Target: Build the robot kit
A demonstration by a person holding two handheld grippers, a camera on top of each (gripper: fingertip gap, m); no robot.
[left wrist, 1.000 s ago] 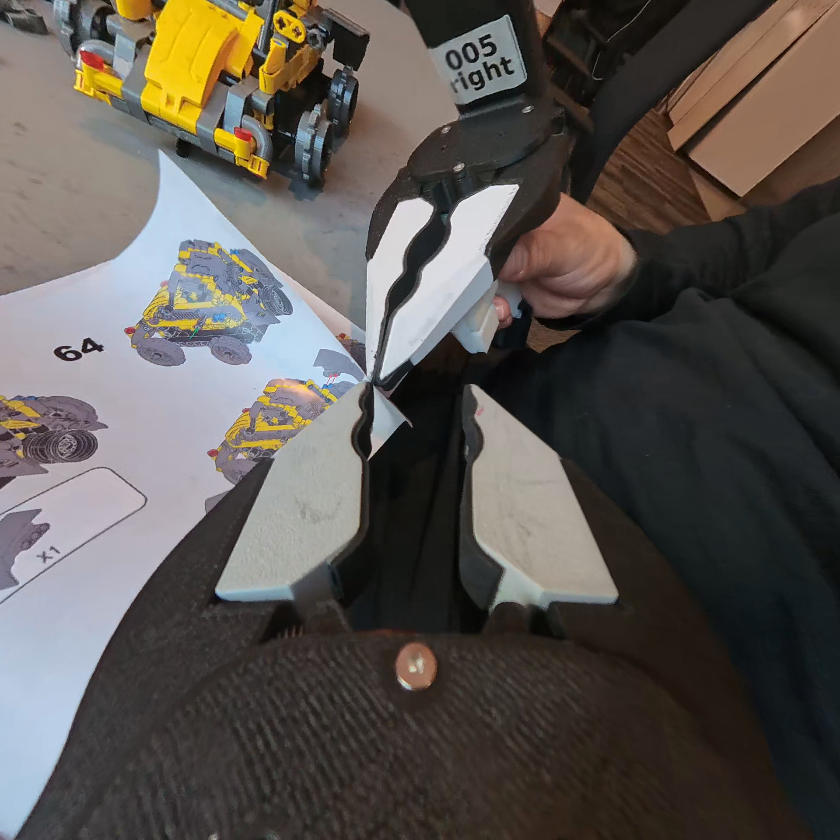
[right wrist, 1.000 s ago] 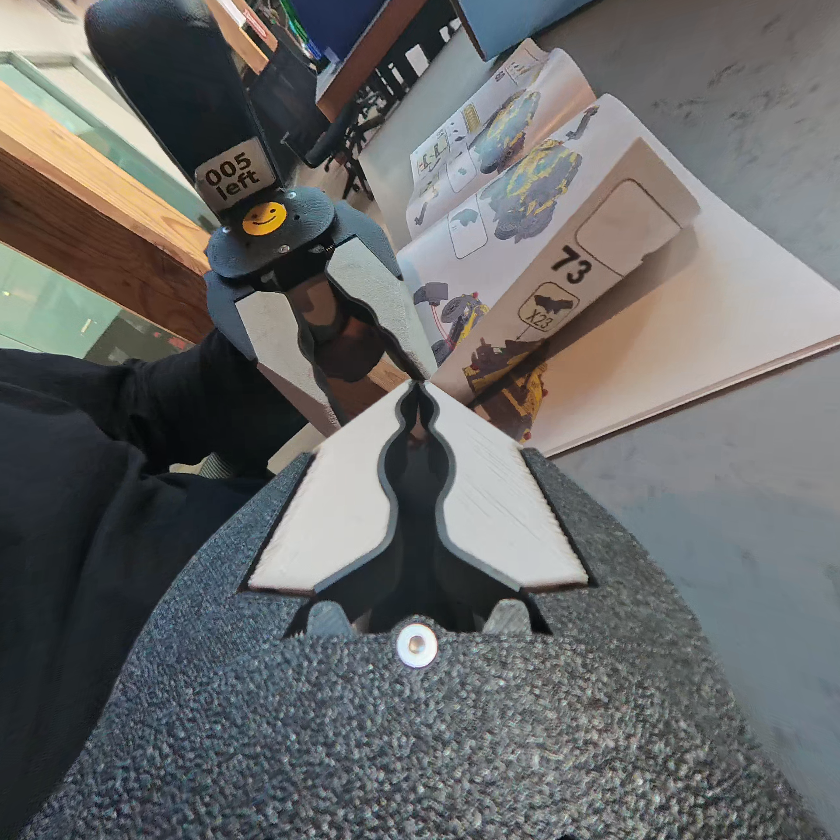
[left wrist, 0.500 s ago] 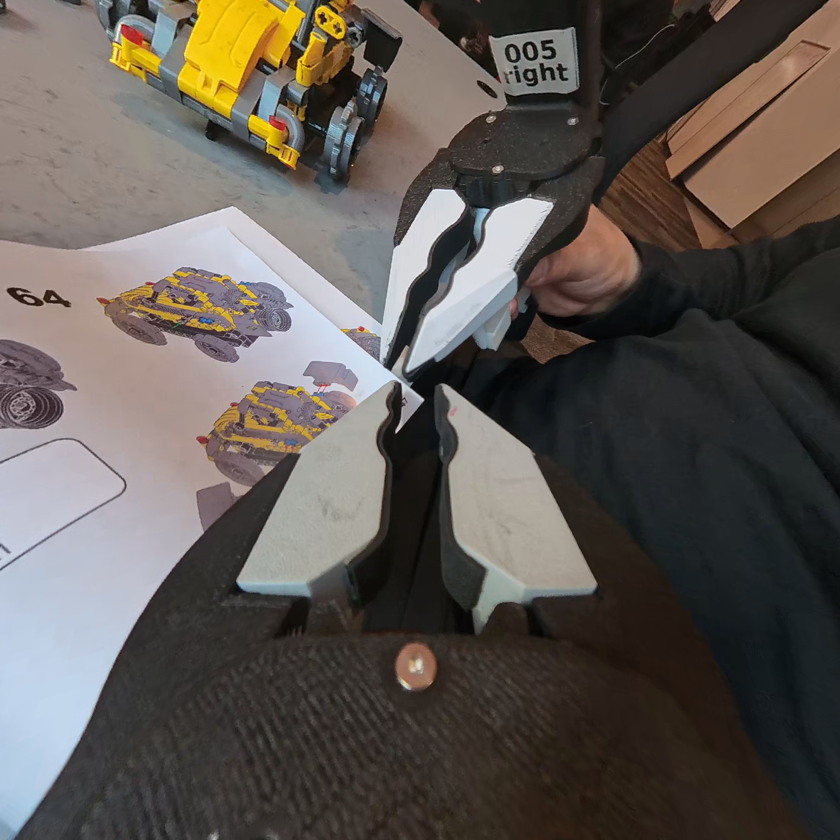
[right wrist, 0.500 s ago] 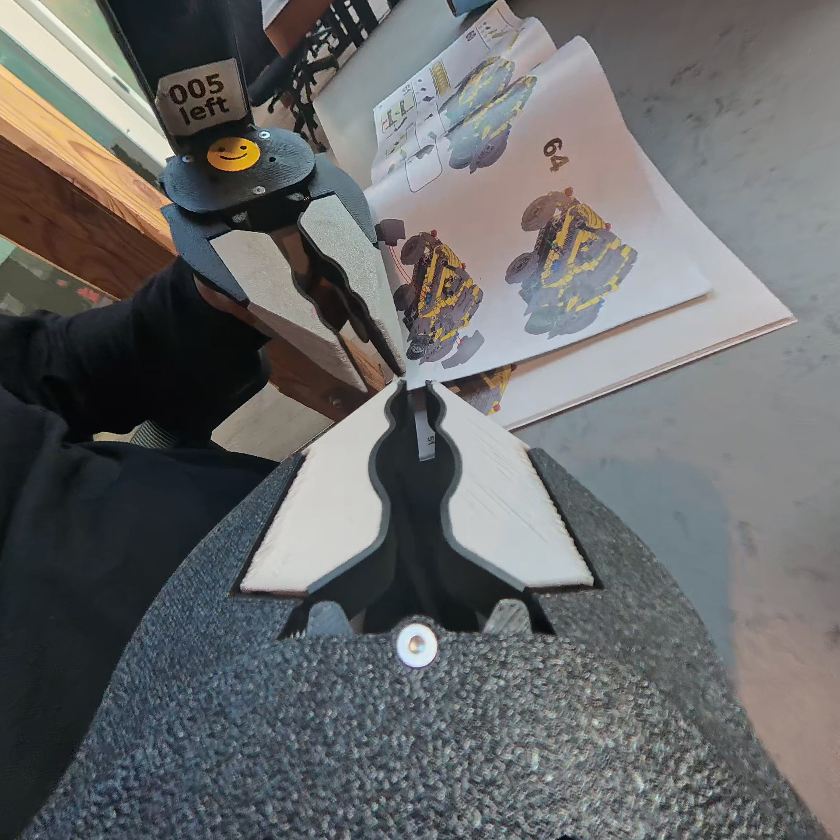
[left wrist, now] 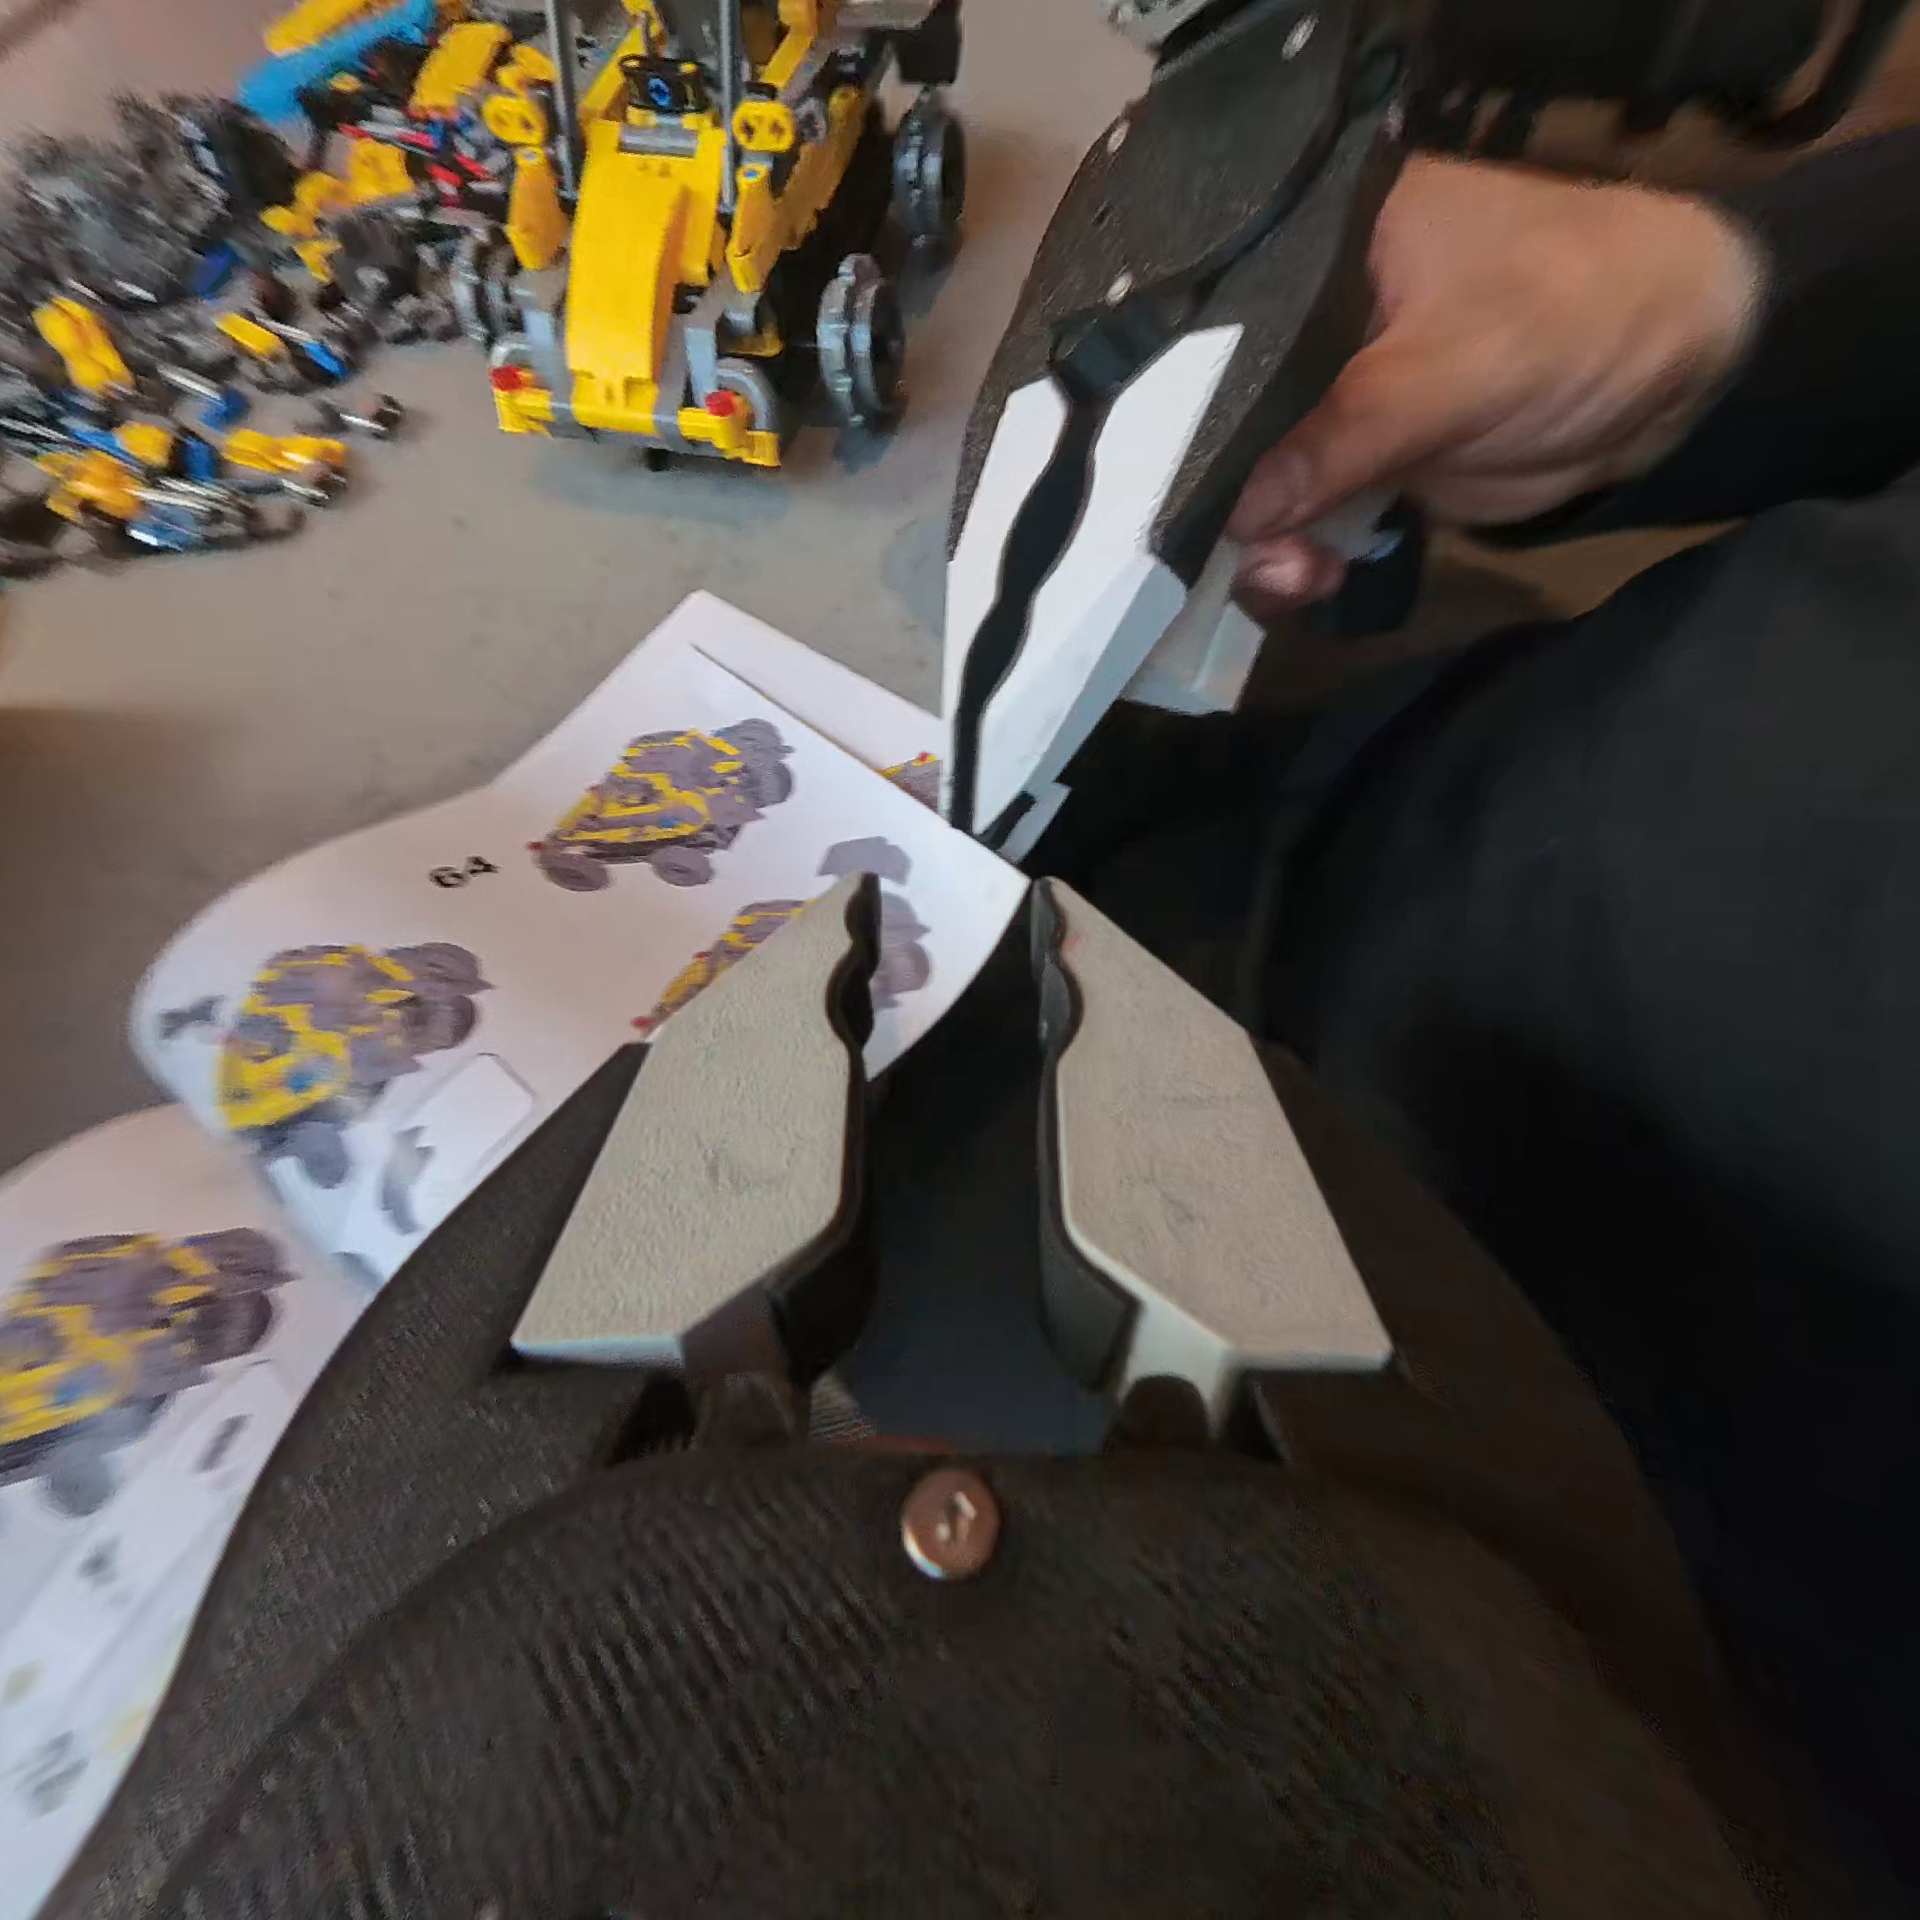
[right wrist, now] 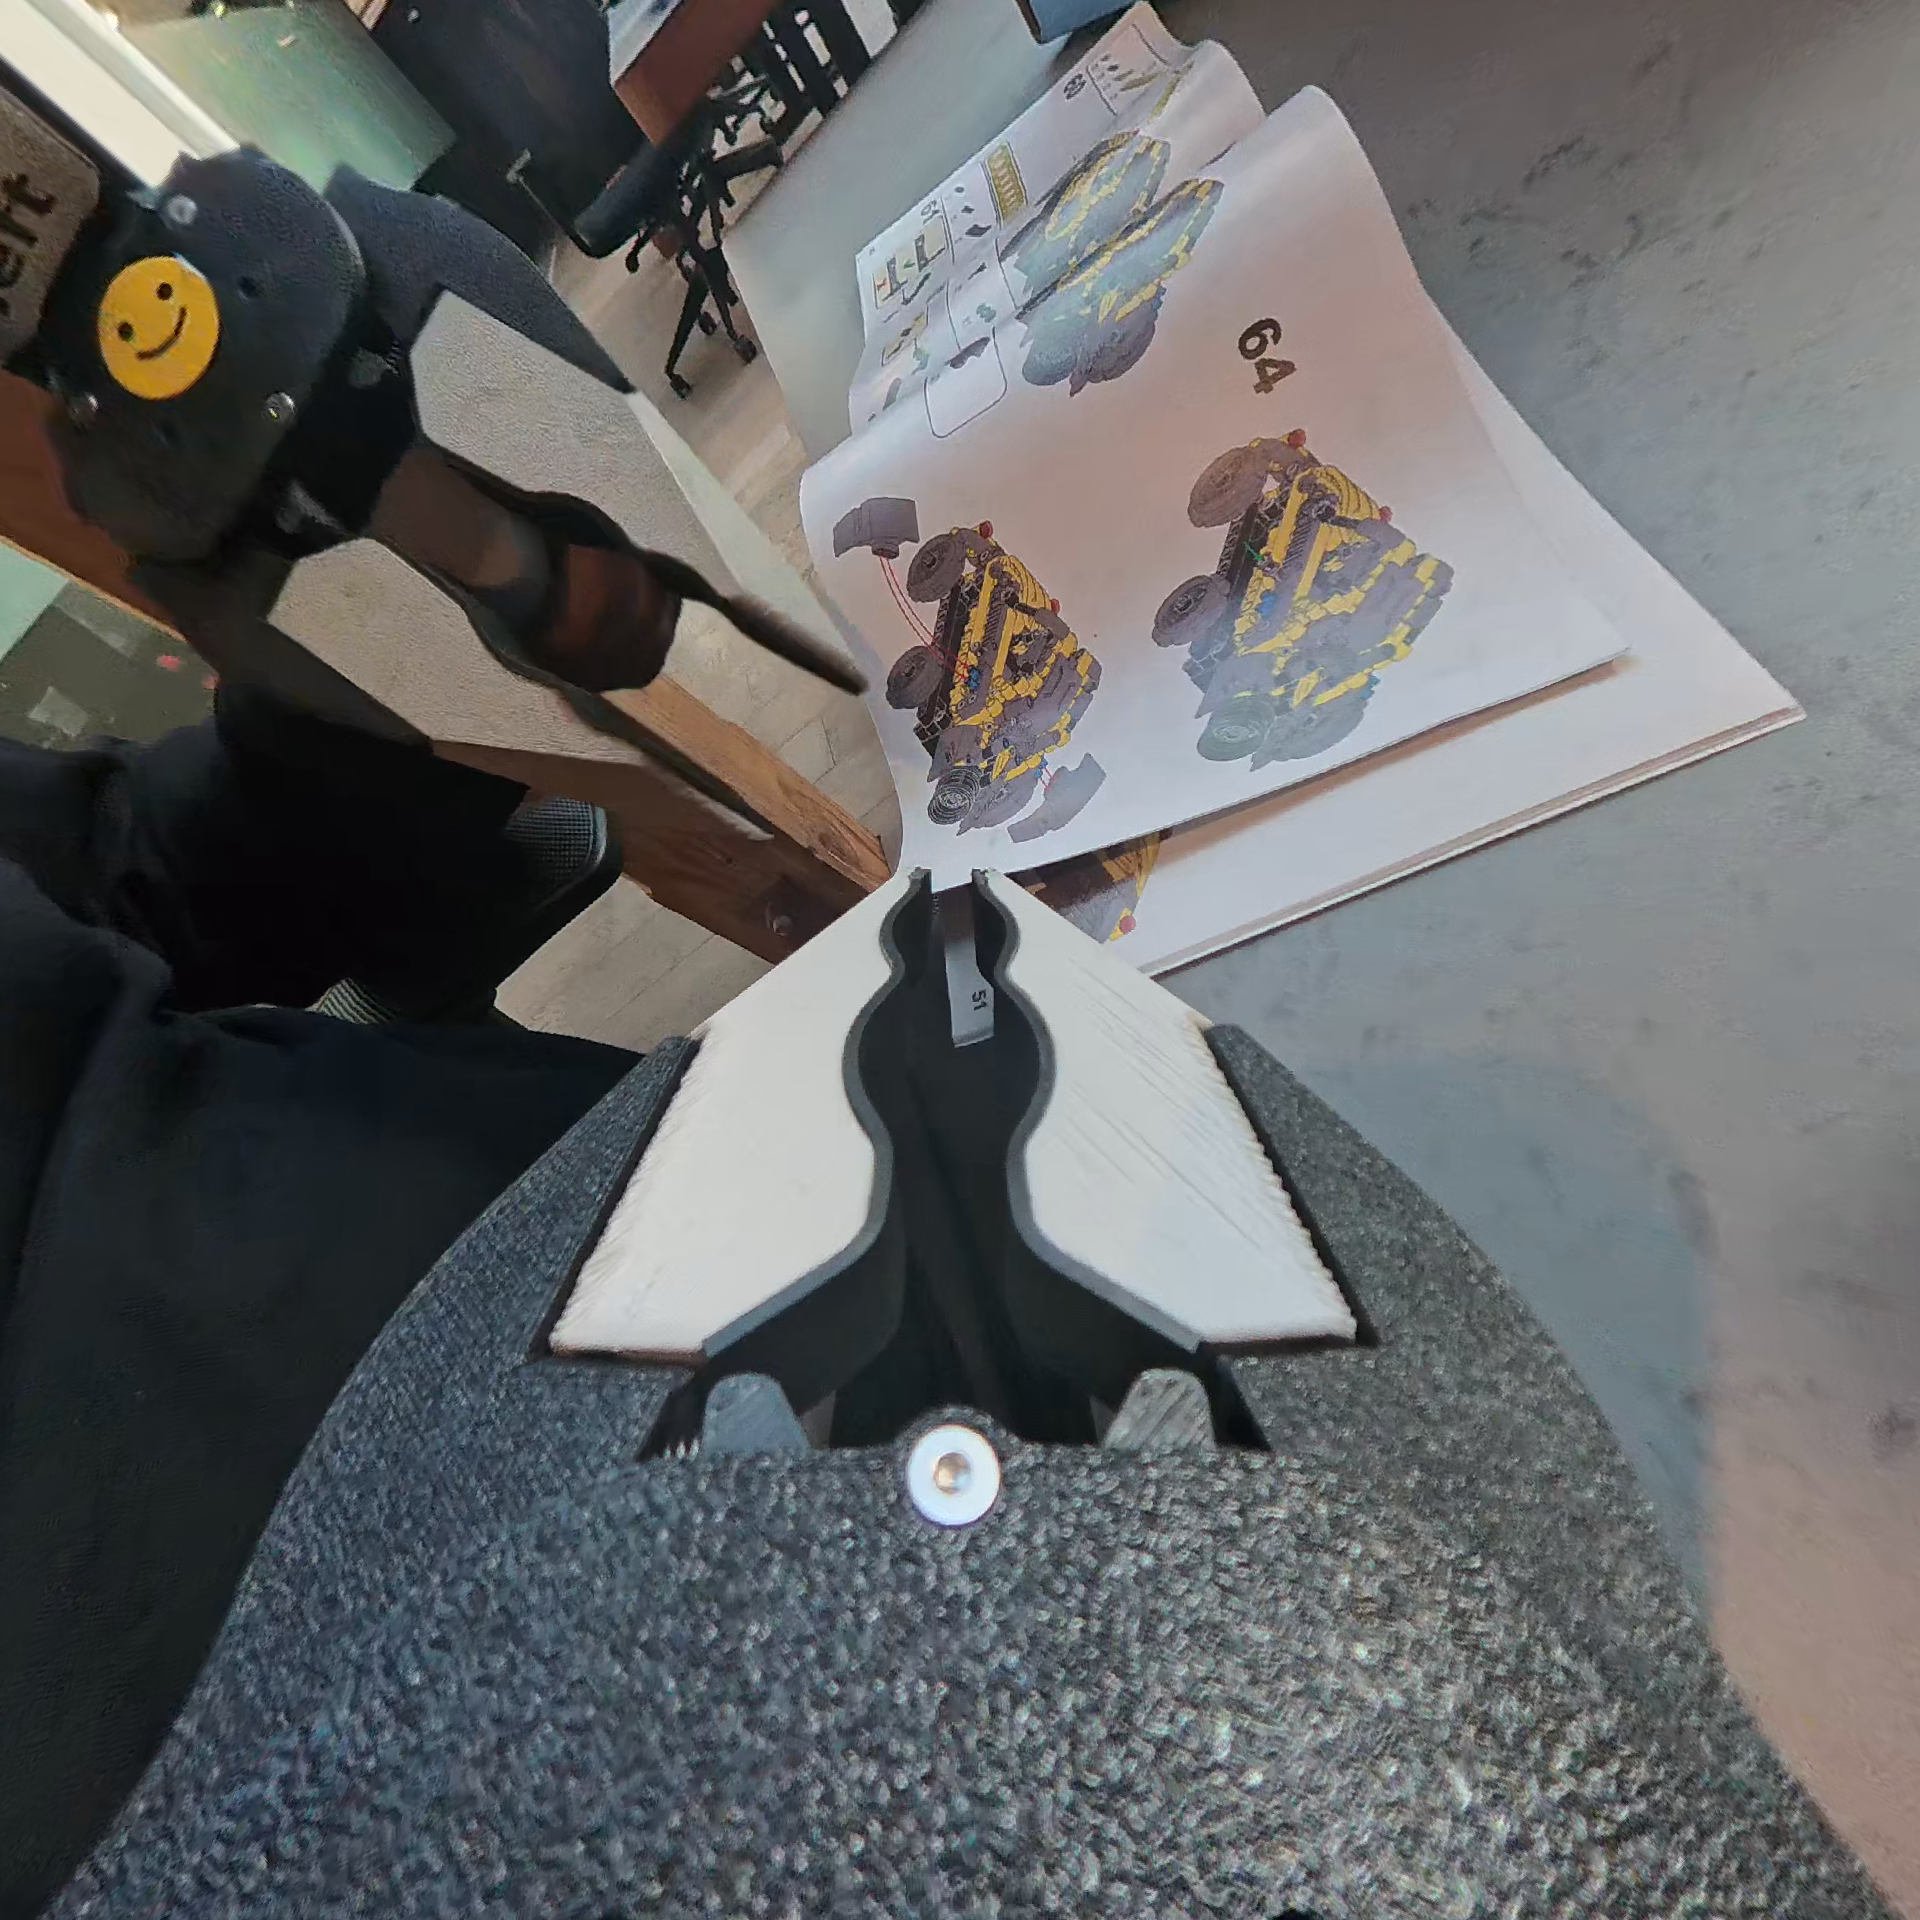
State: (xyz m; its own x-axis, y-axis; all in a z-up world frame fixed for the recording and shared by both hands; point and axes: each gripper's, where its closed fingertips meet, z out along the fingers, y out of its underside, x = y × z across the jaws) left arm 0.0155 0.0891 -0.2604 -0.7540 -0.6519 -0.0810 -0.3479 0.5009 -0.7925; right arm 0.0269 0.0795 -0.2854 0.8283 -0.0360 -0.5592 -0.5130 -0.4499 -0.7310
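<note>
1. Paper sits between the tips of your right gripper (right wrist: 948,878). Its fingers are closed down on the near corner of a lifted page (right wrist: 1143,540), and a thin grey strip of that corner shows edge-on in the slot behind the tips.
2. That page belongs to an open instruction booklet (right wrist: 1507,769), which lies flat at the near edge of the tabletop (right wrist: 1558,1143), close to your body. The page curls up from the stack in a smooth bow. It is white, slightly glossy, and printed with yellow-and-grey vehicle drawings.
3. Your left gripper (left wrist: 951,899) is released, with a clear gap between its tips. It hovers just beside the same corner, which shows through the gap. You cannot tell from either view whether it touches the paper.
4. Both tools have flat, wedge-shaped pale fingers (left wrist: 727,1143) lined with black wavy pads, set in grainy black bodies. A round yellow smiley sticker (right wrist: 158,327) marks the left one.
5. Your hand (left wrist: 1507,343), in a dark sleeve, grips the right tool's handle over dark clothing (left wrist: 1610,1039).
6. Farther in on the tabletop stands a toy vehicle (left wrist: 644,260) of yellow and grey plastic bricks with ribbed grey wheels. To its left lies a blurred heap of loose parts (left wrist: 156,343) in yellow, blue and grey.
7. The tabletop itself is a mottled grey, like concrete, with a wooden rim.
</note>
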